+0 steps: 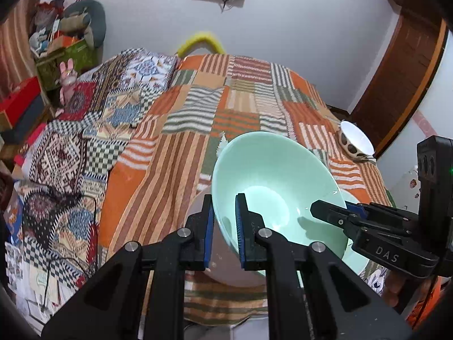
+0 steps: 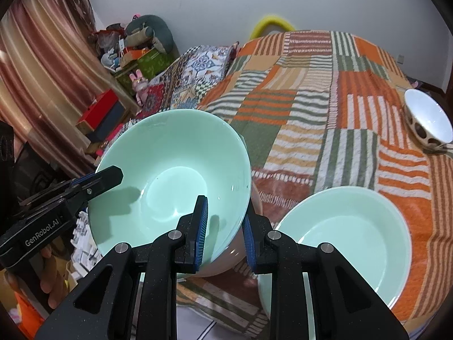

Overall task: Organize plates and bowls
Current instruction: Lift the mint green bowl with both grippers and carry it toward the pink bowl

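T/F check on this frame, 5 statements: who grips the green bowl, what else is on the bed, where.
1. Both grippers clamp the rim of the green bowl. True: left gripper and right gripper each have one finger inside and one outside the rim.
2. The bowl is held level. False: it is tilted.
3. A green plate lies on the striped blanket, to the bowl's right in the right wrist view. True.
4. The spotted bowl is stacked inside the green bowl. False: it sits apart, near the bed's far right edge.
5. The green bowl holds food. False: it is empty.
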`<state>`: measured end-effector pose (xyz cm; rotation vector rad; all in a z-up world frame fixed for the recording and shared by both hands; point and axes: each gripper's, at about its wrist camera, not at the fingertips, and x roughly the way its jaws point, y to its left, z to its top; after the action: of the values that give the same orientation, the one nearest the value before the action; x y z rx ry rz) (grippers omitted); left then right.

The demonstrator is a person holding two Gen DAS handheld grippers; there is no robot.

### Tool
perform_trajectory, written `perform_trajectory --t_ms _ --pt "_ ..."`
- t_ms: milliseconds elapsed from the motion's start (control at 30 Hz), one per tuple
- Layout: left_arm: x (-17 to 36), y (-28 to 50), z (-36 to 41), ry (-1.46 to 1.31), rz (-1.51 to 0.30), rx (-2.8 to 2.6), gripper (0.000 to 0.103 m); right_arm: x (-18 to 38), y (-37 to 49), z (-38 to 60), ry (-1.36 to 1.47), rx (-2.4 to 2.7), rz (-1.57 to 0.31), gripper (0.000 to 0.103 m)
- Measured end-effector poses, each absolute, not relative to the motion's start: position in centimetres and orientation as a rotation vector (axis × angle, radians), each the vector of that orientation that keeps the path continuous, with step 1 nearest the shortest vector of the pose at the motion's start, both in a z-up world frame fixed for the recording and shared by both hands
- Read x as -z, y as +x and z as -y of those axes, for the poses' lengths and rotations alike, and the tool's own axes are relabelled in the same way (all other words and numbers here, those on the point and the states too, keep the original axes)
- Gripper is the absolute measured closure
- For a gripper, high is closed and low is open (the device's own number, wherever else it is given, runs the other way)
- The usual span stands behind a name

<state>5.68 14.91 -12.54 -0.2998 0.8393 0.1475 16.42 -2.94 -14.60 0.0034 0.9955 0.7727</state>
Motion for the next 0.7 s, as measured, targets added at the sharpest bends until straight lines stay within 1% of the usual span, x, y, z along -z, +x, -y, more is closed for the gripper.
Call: perform_trajectory --t_ms 700 --pt "17.9 6.1 -16.4 -0.356 -0.946 -0.182 0.09 18.2 16.1 1.2 -0.032 -0.769 -1.107 0.081"
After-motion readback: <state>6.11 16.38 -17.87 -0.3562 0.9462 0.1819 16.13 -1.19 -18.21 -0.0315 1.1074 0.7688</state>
